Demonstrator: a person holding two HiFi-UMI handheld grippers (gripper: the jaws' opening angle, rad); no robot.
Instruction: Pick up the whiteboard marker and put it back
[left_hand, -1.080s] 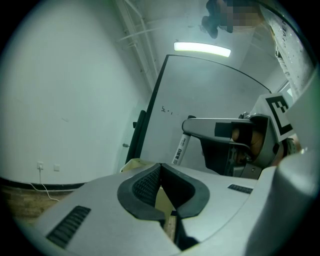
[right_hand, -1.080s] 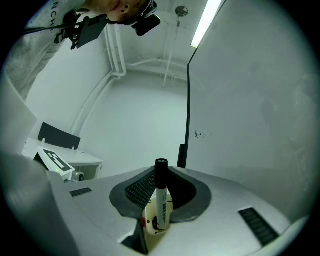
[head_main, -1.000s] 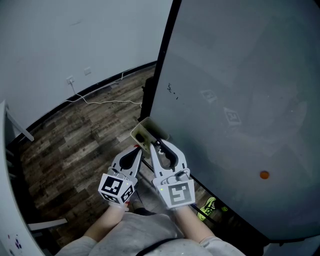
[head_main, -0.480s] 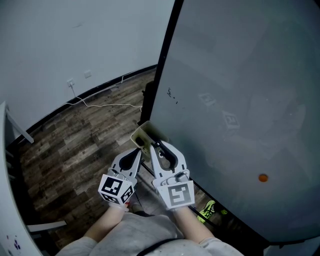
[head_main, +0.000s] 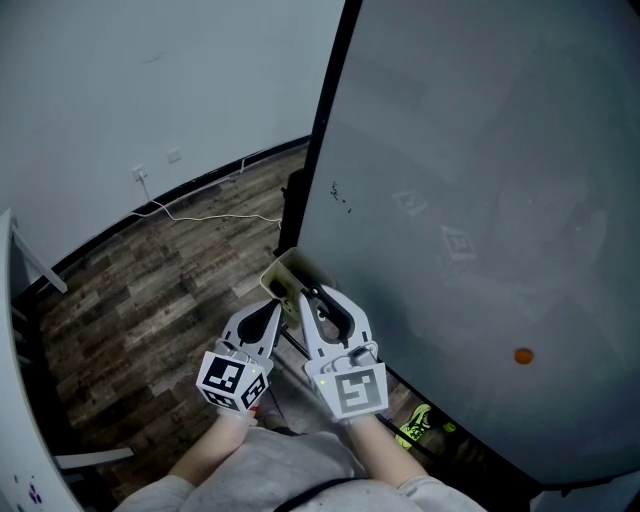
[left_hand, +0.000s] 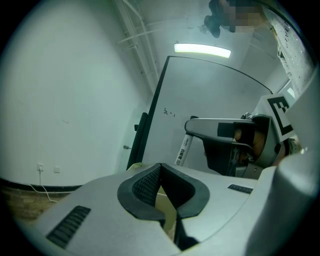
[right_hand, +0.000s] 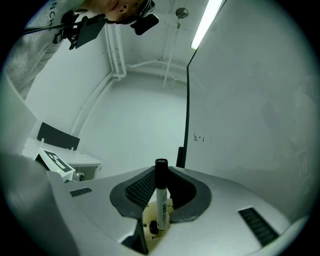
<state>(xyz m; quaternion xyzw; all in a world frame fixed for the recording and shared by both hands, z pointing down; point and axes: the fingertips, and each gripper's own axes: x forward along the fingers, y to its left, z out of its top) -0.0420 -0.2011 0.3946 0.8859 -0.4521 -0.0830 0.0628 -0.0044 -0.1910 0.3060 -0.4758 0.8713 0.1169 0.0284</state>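
Note:
A white whiteboard marker (right_hand: 161, 197) with a black cap stands upright between the pads of my right gripper (right_hand: 161, 172), which is shut on it. Its lower end is just above a cream holder (right_hand: 149, 216). In the head view the right gripper (head_main: 318, 300) sits at the cream holder (head_main: 282, 268) on the lower left corner of the grey whiteboard (head_main: 480, 200). My left gripper (head_main: 262, 322) hangs close beside it on the left, shut with nothing in it. From the left gripper view (left_hand: 160, 167), the marker (left_hand: 183, 150) shows in the right gripper (left_hand: 220, 131).
The whiteboard bears small black marks (head_main: 340, 195) and an orange dot (head_main: 523, 355). A white cable (head_main: 200, 212) runs over the wood floor from a wall socket (head_main: 140, 173). White furniture (head_main: 12, 400) stands at the left edge. A green object (head_main: 415, 420) lies under the board.
Both grippers have edged slightly up the frame with the holder. The right gripper's hold on the marker is unchanged.

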